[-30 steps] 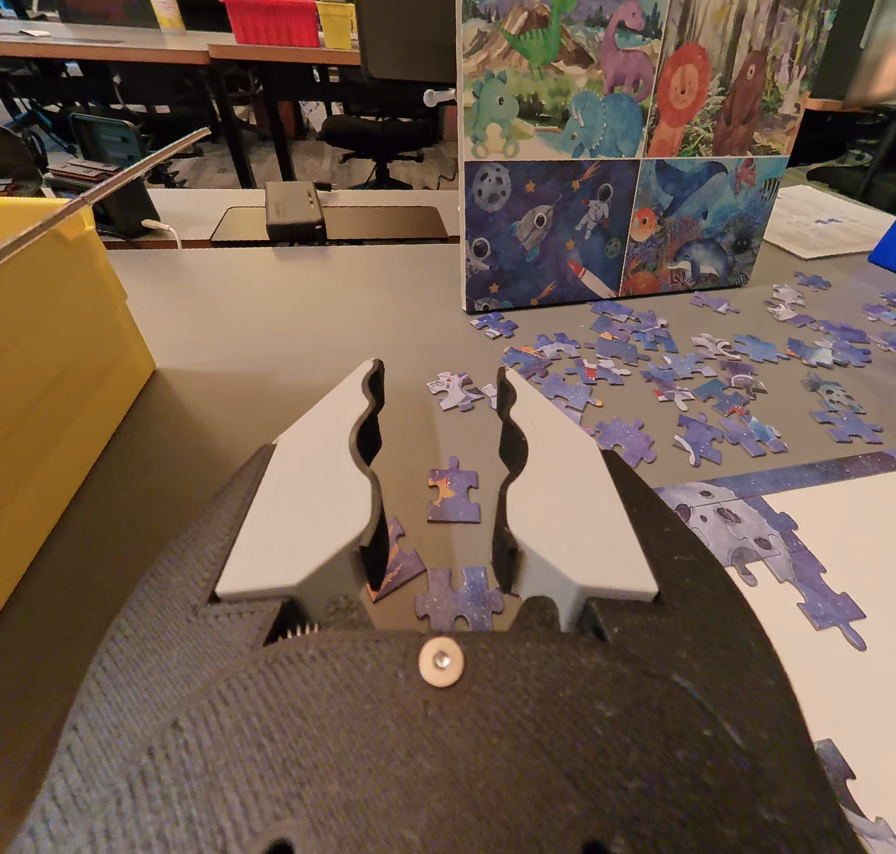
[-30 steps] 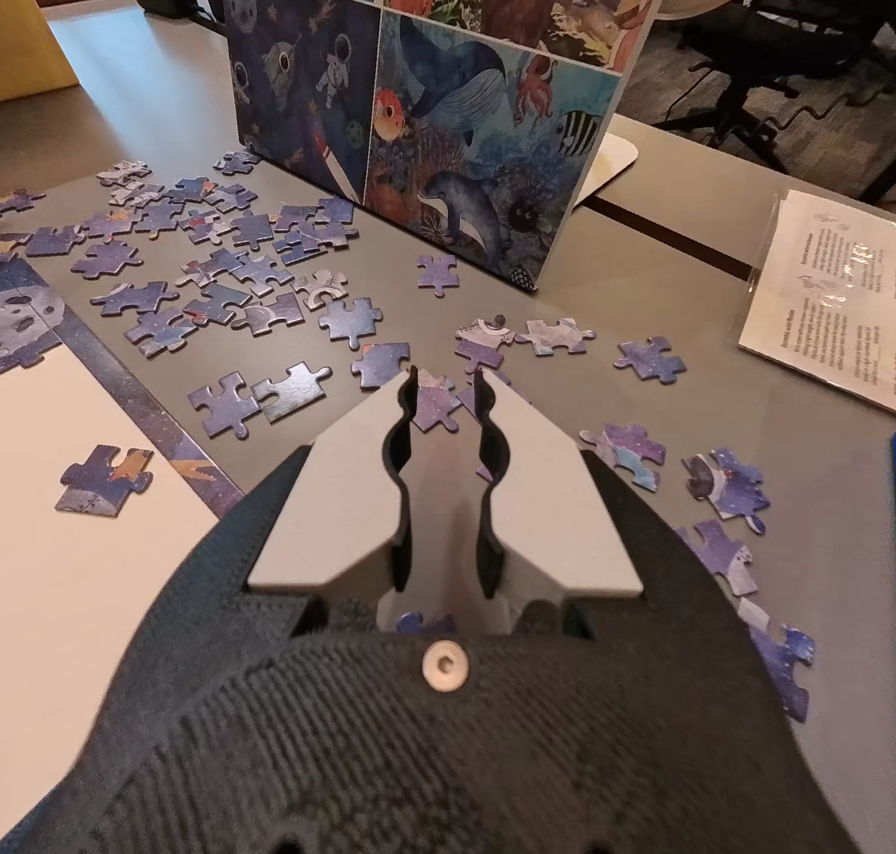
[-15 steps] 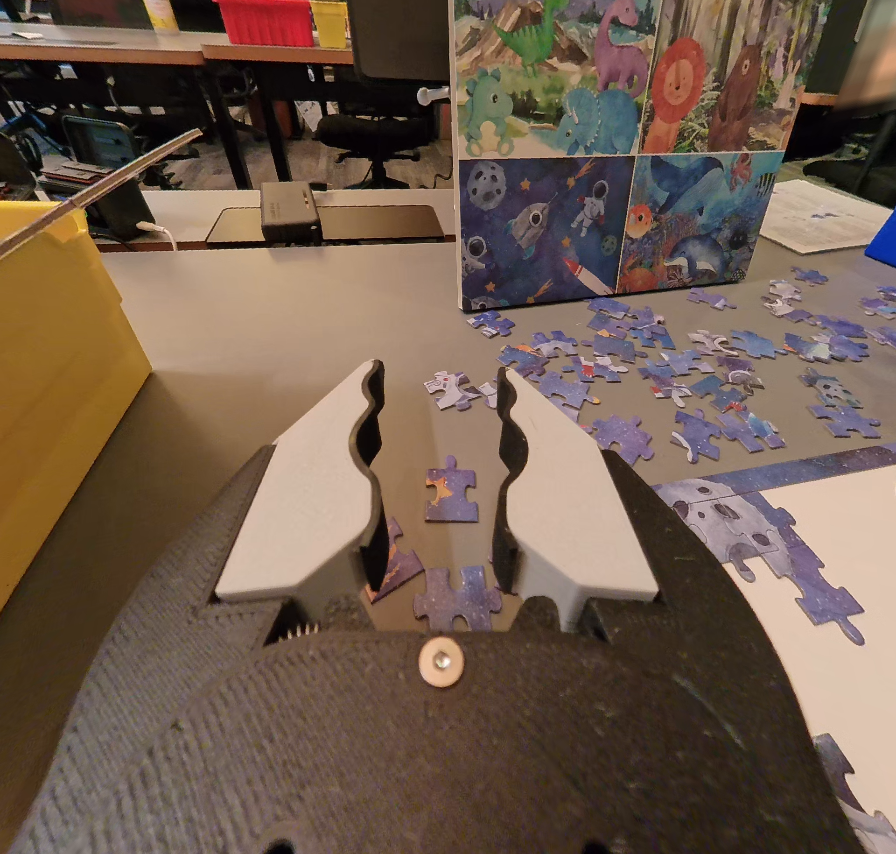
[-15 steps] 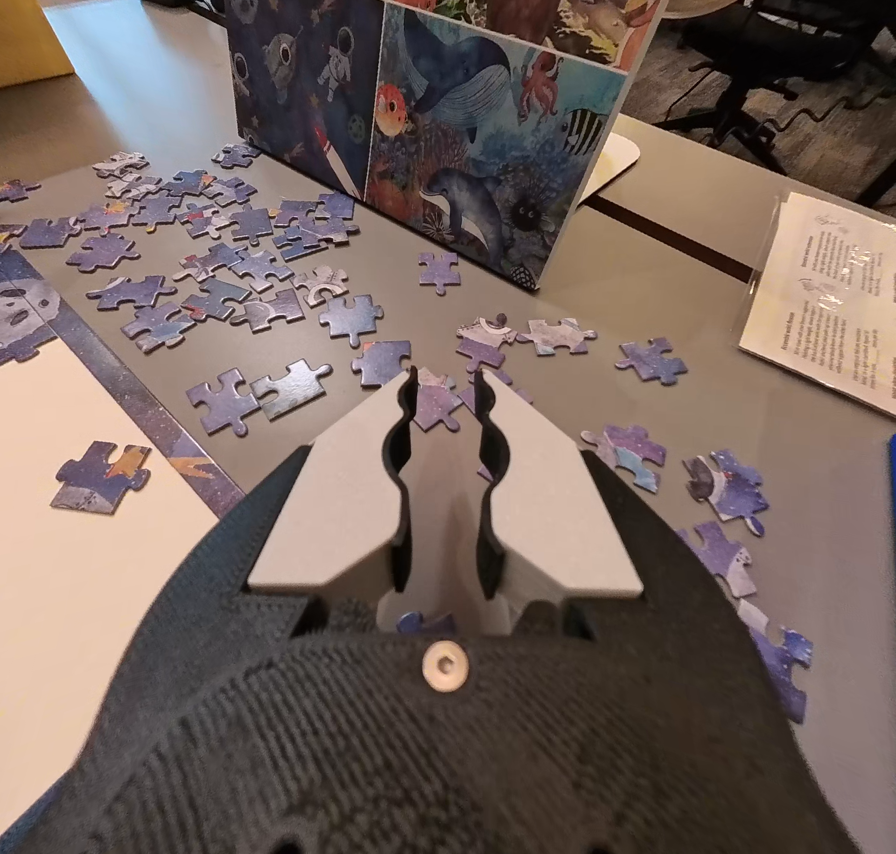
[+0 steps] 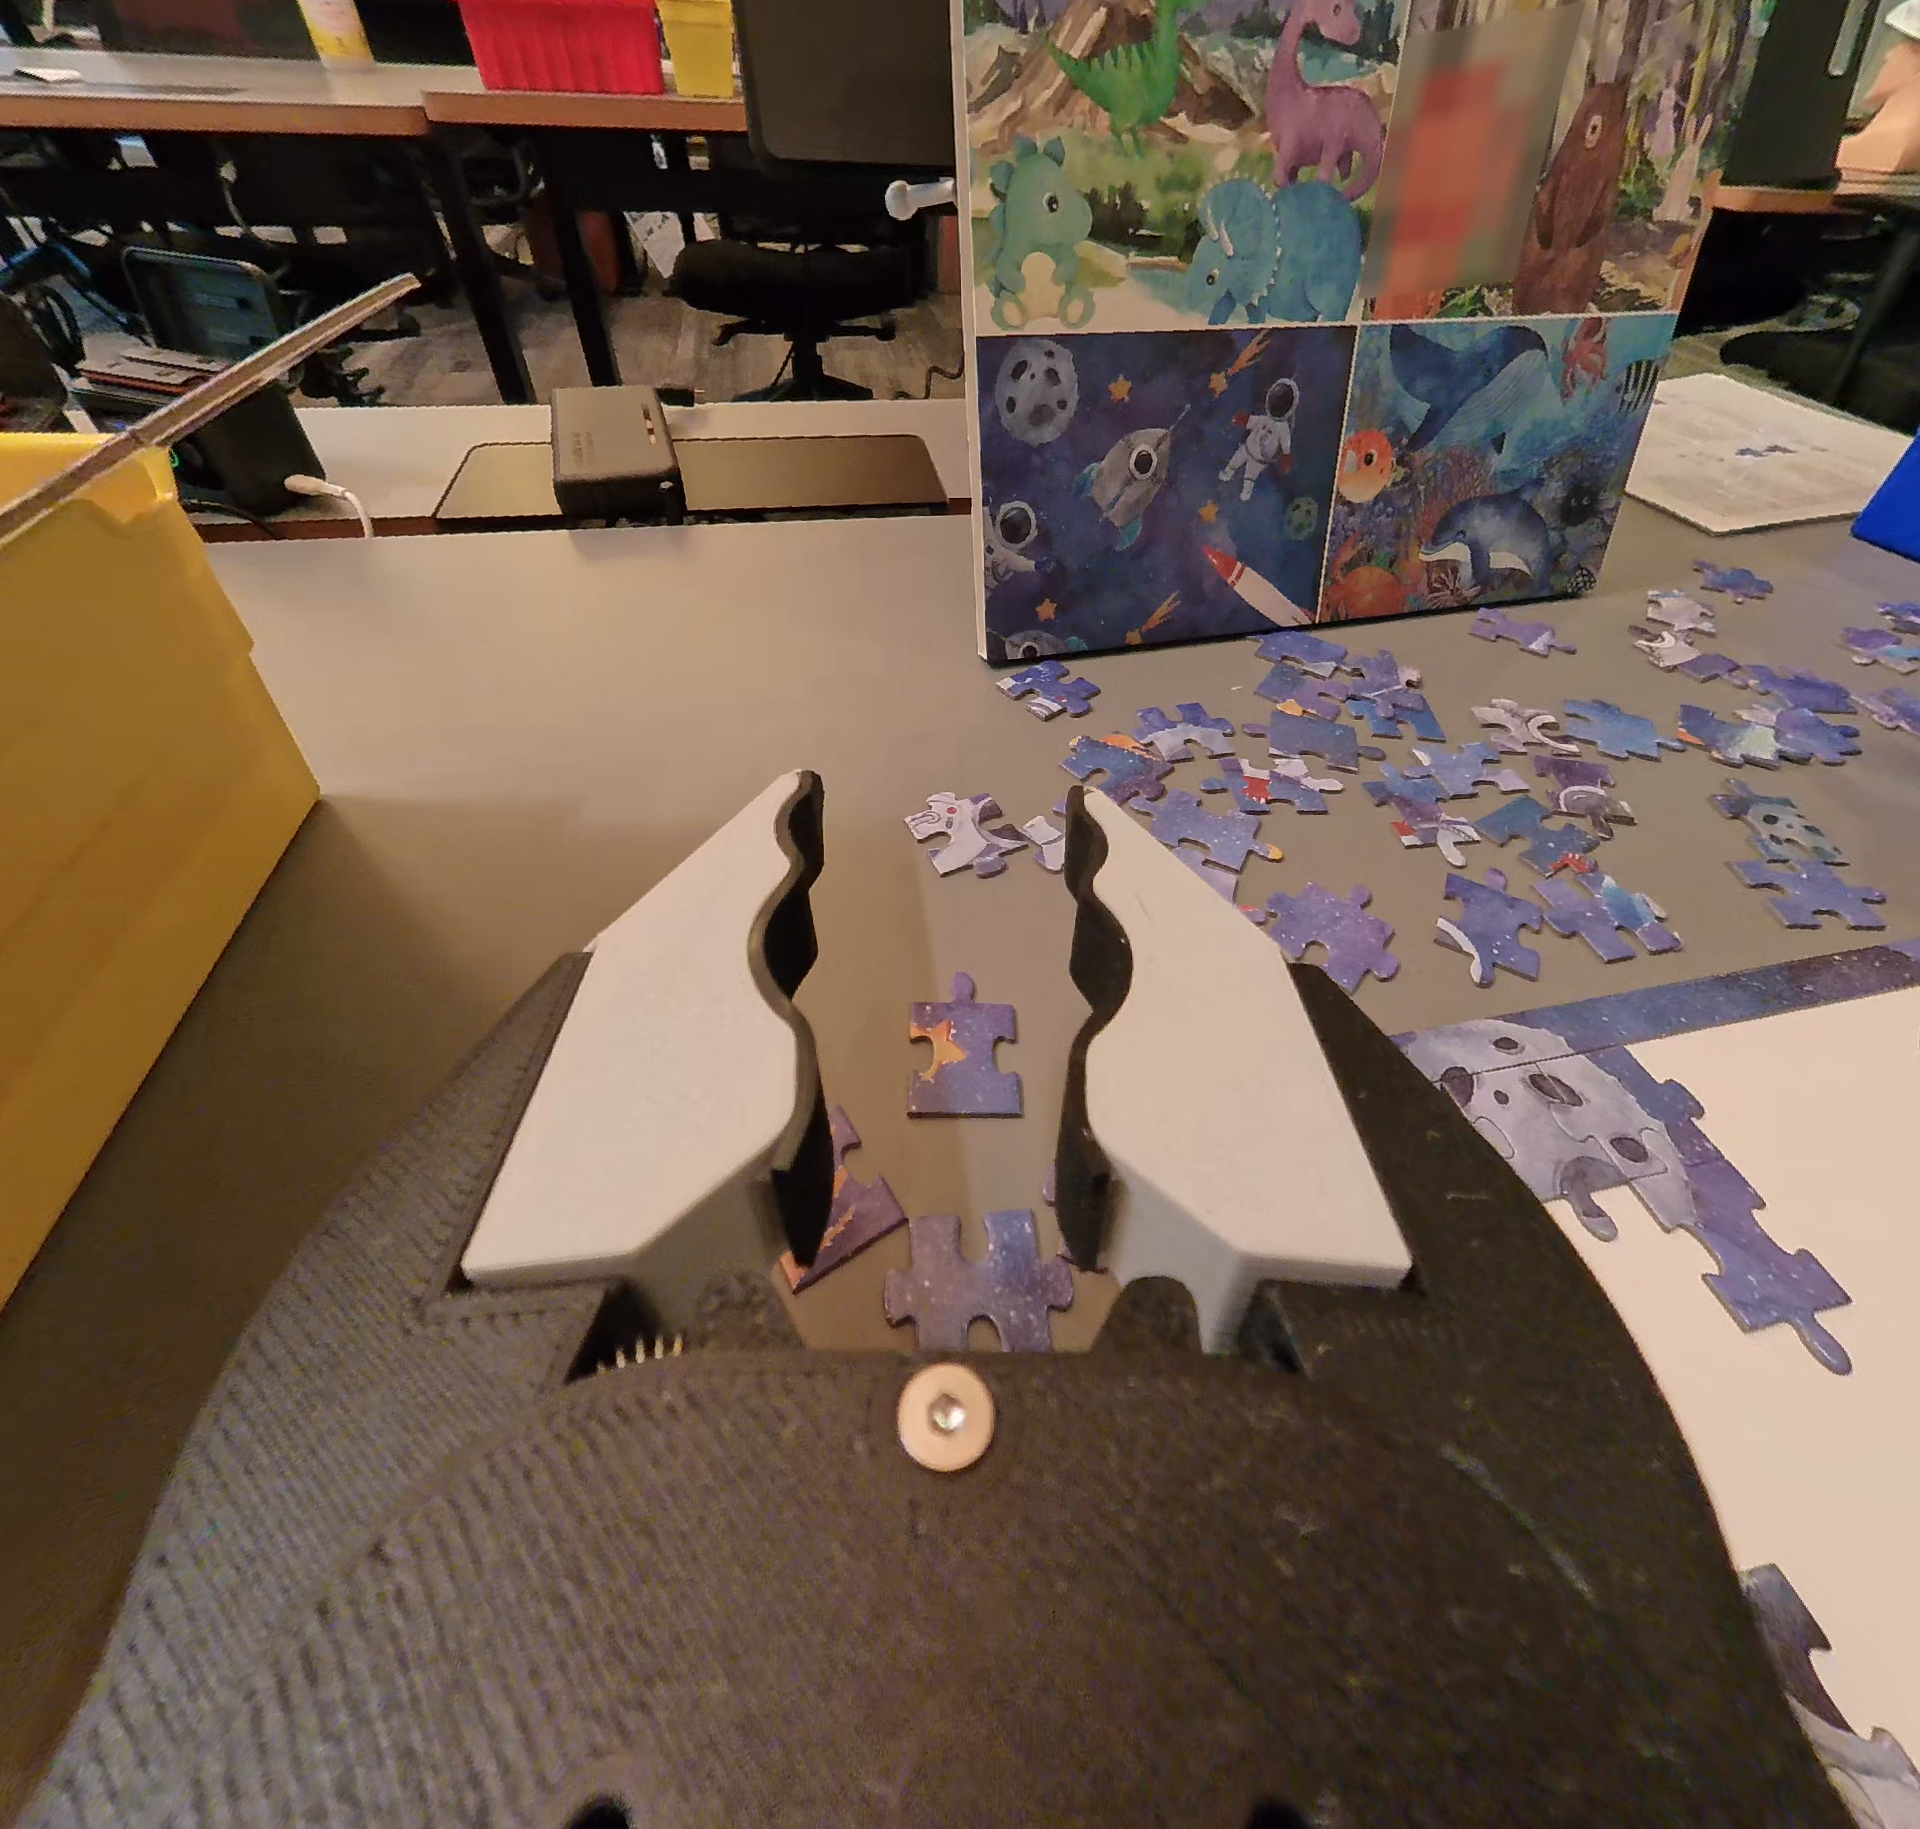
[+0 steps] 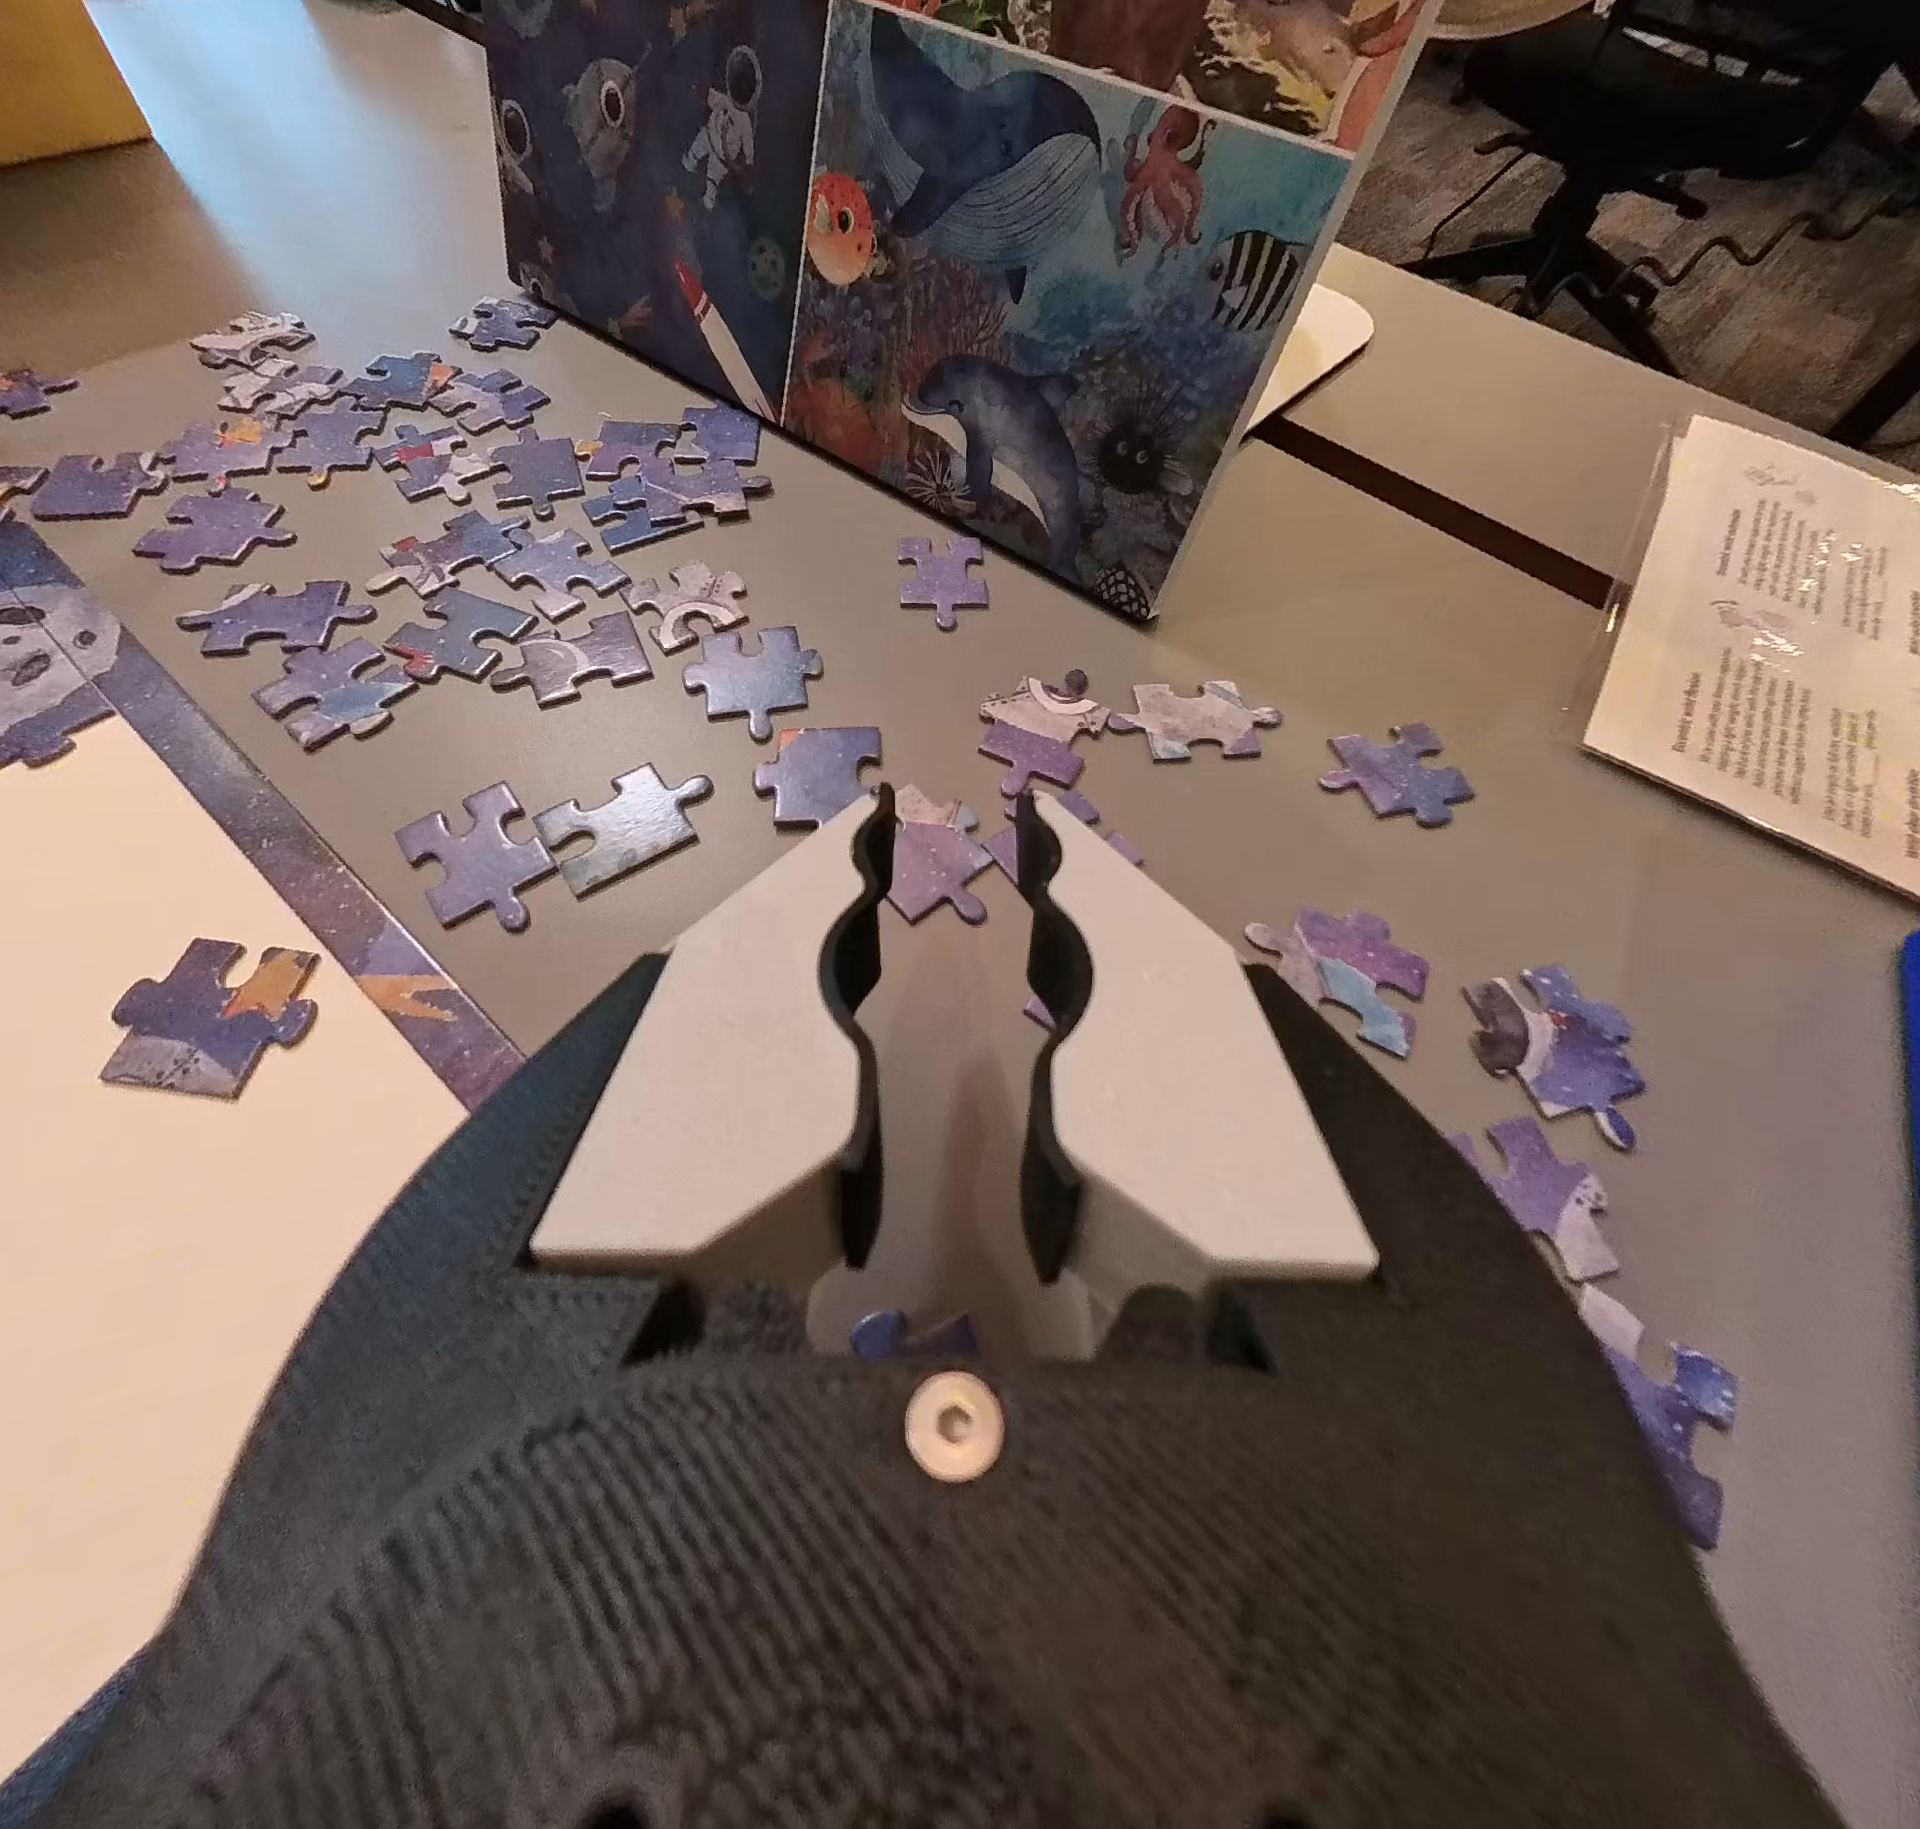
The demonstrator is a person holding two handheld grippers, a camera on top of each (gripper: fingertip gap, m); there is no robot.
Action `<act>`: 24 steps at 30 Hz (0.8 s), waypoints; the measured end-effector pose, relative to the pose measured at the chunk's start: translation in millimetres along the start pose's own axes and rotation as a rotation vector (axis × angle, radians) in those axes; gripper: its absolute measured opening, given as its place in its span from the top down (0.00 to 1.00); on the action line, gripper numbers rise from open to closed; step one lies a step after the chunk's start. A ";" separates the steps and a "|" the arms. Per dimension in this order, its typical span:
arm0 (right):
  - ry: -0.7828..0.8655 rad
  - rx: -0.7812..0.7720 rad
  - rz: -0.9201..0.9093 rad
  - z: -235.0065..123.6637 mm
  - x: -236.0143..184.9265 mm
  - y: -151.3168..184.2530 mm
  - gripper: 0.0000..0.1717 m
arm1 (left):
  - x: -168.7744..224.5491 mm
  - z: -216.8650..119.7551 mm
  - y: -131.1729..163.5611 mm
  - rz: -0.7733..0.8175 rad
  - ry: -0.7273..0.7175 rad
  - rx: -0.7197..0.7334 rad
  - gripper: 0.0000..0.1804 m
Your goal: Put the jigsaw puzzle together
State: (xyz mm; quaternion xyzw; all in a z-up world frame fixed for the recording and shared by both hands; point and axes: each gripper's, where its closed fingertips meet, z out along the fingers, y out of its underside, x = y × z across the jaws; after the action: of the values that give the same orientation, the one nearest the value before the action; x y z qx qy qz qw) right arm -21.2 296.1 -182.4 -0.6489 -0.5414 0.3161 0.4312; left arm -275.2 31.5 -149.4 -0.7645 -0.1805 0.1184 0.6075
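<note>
Left gripper hangs over the grey table with its jaws spread wide and nothing between the pads. Seen down through the gap, a dark blue puzzle piece with an orange star lies flat on the table, clear of both fingers. Closer to the gripper's body, at 6 o'clock from that piece, sits a speckled purple piece, and at 7 o'clock an orange-streaked piece is half tucked under the left finger. At 12 o'clock from the fingertips lies a white astronaut piece; at 1 to 2 o'clock, the scatter of loose blue pieces. Beyond them stands the upright puzzle box, with a yellow bin out at 9 o'clock and the part-built moon section on a white board at 3 o'clock.

Right gripper — jaws narrower, but parted, pads bare. A purple piece lies on the table under the fingertips, showing through the gap. At 11 o'clock rests a dark blue corner-shaped piece, at 1 o'clock a white-and-purple piece. A lone starred piece sits on the white board at 9 o'clock — and a sleeved printed sheet lies at 2 o'clock.
</note>
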 end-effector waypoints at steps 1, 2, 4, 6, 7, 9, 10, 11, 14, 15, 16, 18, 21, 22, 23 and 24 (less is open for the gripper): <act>0.000 -0.001 -0.001 0.2 -0.1 0.1 0.87 | 0.0 0.0 0.0 0.000 0.000 0.000 0.75; 0.000 -0.003 -0.002 0.3 -0.1 0.3 0.87 | 0.0 0.0 0.0 0.000 0.000 0.000 0.75; 0.000 -0.004 -0.002 0.5 -0.2 0.5 0.87 | 0.1 -0.1 -0.2 0.000 0.001 0.001 0.75; 0.000 -0.004 -0.003 0.4 -0.1 0.5 0.87 | 0.0 -0.1 -0.1 -0.001 0.002 0.001 0.75; 0.000 -0.004 -0.002 0.5 -0.1 0.6 0.87 | 0.1 -0.1 -0.1 -0.002 0.002 0.001 0.75; 0.001 -0.004 0.000 0.6 0.3 0.6 0.87 | -0.1 0.0 0.0 -0.003 0.002 0.000 0.75; 0.004 -0.004 0.004 0.6 1.2 0.6 0.87 | -0.3 0.1 0.1 -0.004 0.002 -0.001 0.75; 0.010 -0.005 0.010 1.2 3.1 0.6 0.87 | -0.5 0.3 0.2 -0.006 0.002 -0.003 0.75; 0.011 -0.023 0.011 7.4 6.7 -2.0 0.84 | -0.8 0.7 0.6 -0.011 0.004 -0.006 0.75; -0.015 -0.041 0.007 11.8 2.8 -3.8 0.82 | -0.7 0.7 0.6 -0.012 0.004 -0.006 0.75; -0.046 -0.054 -0.002 17.2 -3.0 -6.4 0.82 | -0.6 0.7 0.6 -0.011 0.005 -0.007 0.75; -0.119 -0.083 -0.023 30.3 -18.4 -10.8 0.82 | -0.3 0.4 0.3 -0.008 0.004 -0.003 0.75; -0.206 -0.128 -0.080 52.4 -44.0 -16.0 0.82 | -0.1 0.2 0.0 -0.006 0.005 -0.001 0.75; -0.234 -0.145 -0.109 59.2 -52.7 -17.5 0.81 | 0.0 0.2 0.0 -0.006 0.005 -0.001 0.75; -0.261 -0.164 -0.144 65.8 -60.8 -18.8 0.81 | 0.1 0.2 0.0 -0.006 0.006 -0.002 0.75; -0.286 -0.184 -0.182 72.2 -67.7 -19.7 0.81 | 0.1 0.2 0.0 -0.006 0.006 -0.002 0.75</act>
State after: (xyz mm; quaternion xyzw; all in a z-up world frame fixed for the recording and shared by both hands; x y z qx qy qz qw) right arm -107.4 246.6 -199.4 -0.5824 -0.6803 0.3138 0.3155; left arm -275.2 31.7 -149.4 -0.7647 -0.1812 0.1138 0.6078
